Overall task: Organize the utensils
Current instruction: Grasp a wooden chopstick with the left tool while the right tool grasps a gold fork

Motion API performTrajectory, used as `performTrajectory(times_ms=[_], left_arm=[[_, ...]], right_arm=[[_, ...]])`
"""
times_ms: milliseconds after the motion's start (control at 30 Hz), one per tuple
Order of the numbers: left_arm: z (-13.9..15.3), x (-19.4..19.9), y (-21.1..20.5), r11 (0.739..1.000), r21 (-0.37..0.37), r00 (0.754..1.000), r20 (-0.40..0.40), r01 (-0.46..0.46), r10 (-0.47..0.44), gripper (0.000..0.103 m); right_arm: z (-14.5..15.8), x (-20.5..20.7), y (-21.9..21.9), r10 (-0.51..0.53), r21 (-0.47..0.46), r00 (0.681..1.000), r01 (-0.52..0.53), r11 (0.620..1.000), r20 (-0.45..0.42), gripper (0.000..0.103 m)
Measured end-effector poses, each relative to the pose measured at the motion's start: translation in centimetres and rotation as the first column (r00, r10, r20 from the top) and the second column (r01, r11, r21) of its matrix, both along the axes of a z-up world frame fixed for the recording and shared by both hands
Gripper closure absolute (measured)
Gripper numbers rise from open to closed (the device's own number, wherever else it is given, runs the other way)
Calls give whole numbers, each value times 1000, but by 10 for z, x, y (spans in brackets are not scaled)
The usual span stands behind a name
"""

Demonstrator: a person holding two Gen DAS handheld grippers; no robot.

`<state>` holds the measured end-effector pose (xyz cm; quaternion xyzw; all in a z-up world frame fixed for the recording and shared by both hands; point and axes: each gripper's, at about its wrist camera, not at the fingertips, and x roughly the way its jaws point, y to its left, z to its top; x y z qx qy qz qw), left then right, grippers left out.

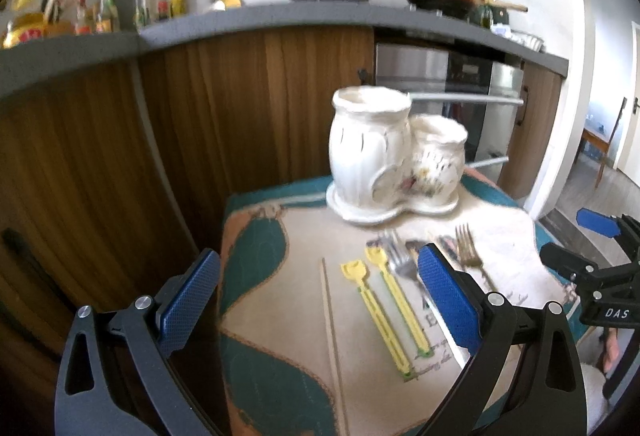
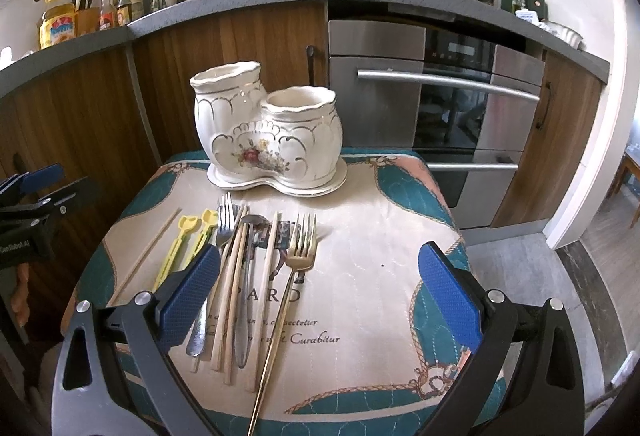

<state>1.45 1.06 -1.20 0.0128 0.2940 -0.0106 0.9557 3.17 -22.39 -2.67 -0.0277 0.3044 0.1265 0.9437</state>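
Both grippers are wide open and hold nothing: the left gripper [image 1: 318, 300] hangs over the left edge of the cloth-covered table [image 2: 372, 256], the right gripper [image 2: 320, 296] over its near edge. The utensils [image 2: 248, 268] lie in a row at the middle-left, near the white ceramic holder [image 2: 268, 132] at the far edge.

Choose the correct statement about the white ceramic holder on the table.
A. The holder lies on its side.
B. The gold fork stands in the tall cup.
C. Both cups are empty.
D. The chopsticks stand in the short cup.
C: the holder stands upright with nothing in its cups; the gold fork and chopsticks lie on the table.
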Motion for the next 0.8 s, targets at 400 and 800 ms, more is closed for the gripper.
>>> performTrajectory(times_ms=[400,800], left_arm=[[-43,46,8,973,229,976,-212,7,43,5],[-81,67,13,981,175,930,-366,85,-15,7]], right_arm=[[-10,38,-15,-17,-19,1000,16,1000,-20,5],[-45,67,-1,88,-31,969,-97,995,-232,36]])
